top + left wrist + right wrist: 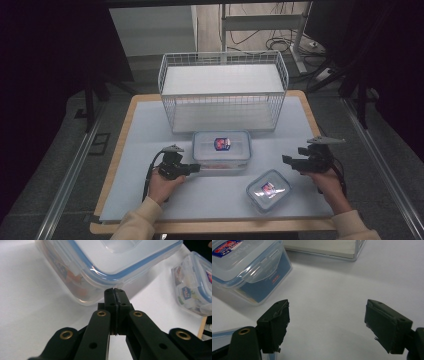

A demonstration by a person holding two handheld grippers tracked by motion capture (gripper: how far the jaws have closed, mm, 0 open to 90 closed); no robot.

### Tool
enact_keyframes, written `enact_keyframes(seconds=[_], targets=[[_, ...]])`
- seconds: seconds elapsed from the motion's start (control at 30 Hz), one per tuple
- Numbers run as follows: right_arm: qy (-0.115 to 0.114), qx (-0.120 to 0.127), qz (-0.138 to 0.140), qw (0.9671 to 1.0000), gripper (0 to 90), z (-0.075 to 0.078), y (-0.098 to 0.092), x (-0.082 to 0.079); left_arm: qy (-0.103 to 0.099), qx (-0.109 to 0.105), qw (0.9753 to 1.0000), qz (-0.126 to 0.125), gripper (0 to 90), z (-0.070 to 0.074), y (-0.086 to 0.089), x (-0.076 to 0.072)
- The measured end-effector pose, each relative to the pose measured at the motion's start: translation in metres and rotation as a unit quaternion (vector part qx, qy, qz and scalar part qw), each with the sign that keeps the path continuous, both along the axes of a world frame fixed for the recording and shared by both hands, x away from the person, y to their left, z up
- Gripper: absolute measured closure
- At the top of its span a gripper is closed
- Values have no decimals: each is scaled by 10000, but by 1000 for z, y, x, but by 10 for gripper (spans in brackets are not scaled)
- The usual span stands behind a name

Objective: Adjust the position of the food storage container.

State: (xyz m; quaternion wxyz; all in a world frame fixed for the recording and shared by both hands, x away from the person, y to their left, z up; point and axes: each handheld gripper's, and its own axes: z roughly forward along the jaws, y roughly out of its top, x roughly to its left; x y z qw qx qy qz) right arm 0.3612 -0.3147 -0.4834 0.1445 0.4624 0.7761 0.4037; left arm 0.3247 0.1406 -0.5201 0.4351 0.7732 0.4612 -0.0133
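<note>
Your left gripper (196, 168) sits at the near left corner of the large container (221, 151), the clear lidded box with a blue seal that lies in the middle of the bench (150, 130), just in front of the wire basket (223, 90). In the left gripper view your fingers (110, 300) are pressed flat together with nothing between them, and their tips (115, 291) meet the rounded corner of the large container (105, 262) right under the lid's blue rim; they look to be touching the wall or just short of it, and you cannot tell which from here. The box lies ahead of and above the tips, not between them.

Your right gripper (289, 160) is held off to the right, above the bench and well apart from the large container. Its fingers (274, 322) stand wide, with bare white bench surface (327, 302) in the gap. In the right gripper view the large container (249, 270) lies ahead and to the left of the left-hand finger, outside the gap, with a lid latch turned toward you; the base of the wire basket (324, 250) runs across the top.

The small container (268, 189), also clear with a blue seal and a label on its lid, lies on the bench near your right hand (327, 182), below and to the left of the right gripper. In the left gripper view it (192, 287) sits off to the right, apart from the closed fingers.
</note>
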Motion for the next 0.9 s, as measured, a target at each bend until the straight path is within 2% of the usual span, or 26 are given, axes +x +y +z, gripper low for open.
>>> enact_keyframes(seconds=[0.27, 0.47, 0.6, 0.63, 0.67, 0.73, 0.87, 0.9], targets=[[10, -37, 3, 10000, 195, 0, 1, 0, 49, -15, 10000, 27, 900, -2, 3, -1], [-22, -25, 9, 10000, 195, 1, 0, 0, 31, -37, 10000, -5, 899, 0, 4, -7], [27, 228, -36, 9997, 192, 3, -1, 0, 29, -58, 10000, 23, 898, 2, 9, -11], [27, 228, -36, 9997, 192, 3, -1, 0, 29, -58, 10000, 23, 897, 2, 9, -11], [47, 326, -68, 9994, 192, 5, -1, 0, 65, -141, 9999, 60, 897, 4, 13, -15], [54, 365, -47, 9993, 192, 6, -1, 0, 50, -119, 9999, 103, 893, 5, 18, -20], [19, 291, 60, 9996, 197, 7, 1, -1, 13, -87, 9996, 251, 868, 8, 27, -23], [16, 253, 85, 9996, 197, 7, 2, -1, -39, -71, 9991, 409, 845, 10, 33, -23]])
